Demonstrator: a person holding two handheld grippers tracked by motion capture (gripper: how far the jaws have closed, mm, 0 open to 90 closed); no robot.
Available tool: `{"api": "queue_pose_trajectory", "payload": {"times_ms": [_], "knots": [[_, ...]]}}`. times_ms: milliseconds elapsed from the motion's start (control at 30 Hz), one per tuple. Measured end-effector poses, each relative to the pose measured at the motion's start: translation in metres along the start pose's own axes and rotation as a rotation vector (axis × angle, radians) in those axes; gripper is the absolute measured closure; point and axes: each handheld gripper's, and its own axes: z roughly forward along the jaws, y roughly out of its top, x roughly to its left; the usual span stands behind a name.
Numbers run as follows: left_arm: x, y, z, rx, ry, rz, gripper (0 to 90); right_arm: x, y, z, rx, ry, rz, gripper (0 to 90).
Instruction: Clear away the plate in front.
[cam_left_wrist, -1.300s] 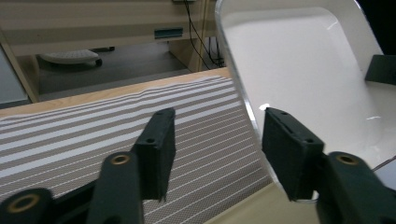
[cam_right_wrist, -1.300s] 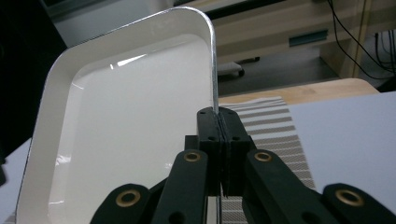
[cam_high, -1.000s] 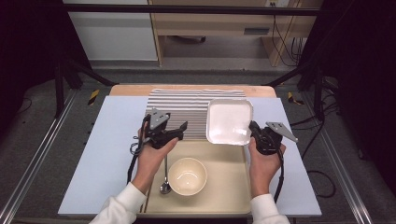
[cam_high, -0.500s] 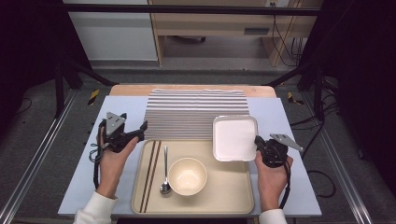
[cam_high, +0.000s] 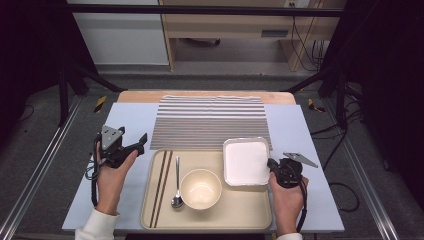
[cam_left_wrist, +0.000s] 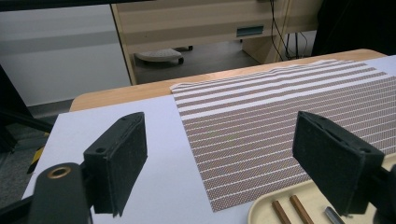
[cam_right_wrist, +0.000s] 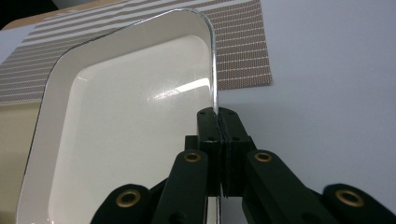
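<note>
The square white plate (cam_high: 246, 161), clamped by its rim in the right gripper's (cam_high: 274, 167) jaws, is coming down onto the beige plastic tray (cam_high: 240, 212), beside the bowl (cam_high: 200, 188); the left gripper (cam_high: 140, 143), jaws apart and empty, is withdrawing left of the tray.

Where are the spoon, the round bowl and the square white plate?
spoon (cam_high: 177, 182): high view, on its handle.
round bowl (cam_high: 200, 188): high view, on its inside.
square white plate (cam_high: 246, 161): high view, on its flat middle.

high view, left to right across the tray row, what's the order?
Left hand-held gripper → chopsticks → spoon → bowl → square white dish → right hand-held gripper, clamped on the dish's rim.
</note>
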Motion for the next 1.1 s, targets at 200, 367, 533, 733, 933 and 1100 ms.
{"api": "queue_pose_trajectory", "payload": {"times_ms": [200,367,533,733,933,1100], "knots": [[0.004,-0.009,0.002,0.012,0.014,-0.026,17.9,0.001,-0.005,0.001,0.035,0.021,0.034,89.3],[0.004,-0.010,0.002,0.009,0.028,-0.021,17.9,0.003,-0.009,0.001,0.058,0.018,0.044,89.2],[0.002,-0.011,0.002,0.013,0.032,-0.012,17.9,0.003,-0.013,0.003,0.080,0.027,0.049,89.2],[0.001,-0.012,0.003,0.019,0.029,-0.005,17.9,0.005,-0.021,0.002,0.106,0.031,0.066,89.1],[0.002,-0.012,0.002,0.015,0.032,-0.013,17.8,0.006,-0.026,0.004,0.127,0.053,0.087,89.1],[0.003,-0.013,0.003,0.021,0.032,-0.008,17.7,0.007,-0.028,0.004,0.139,0.045,0.105,88.8]]}}
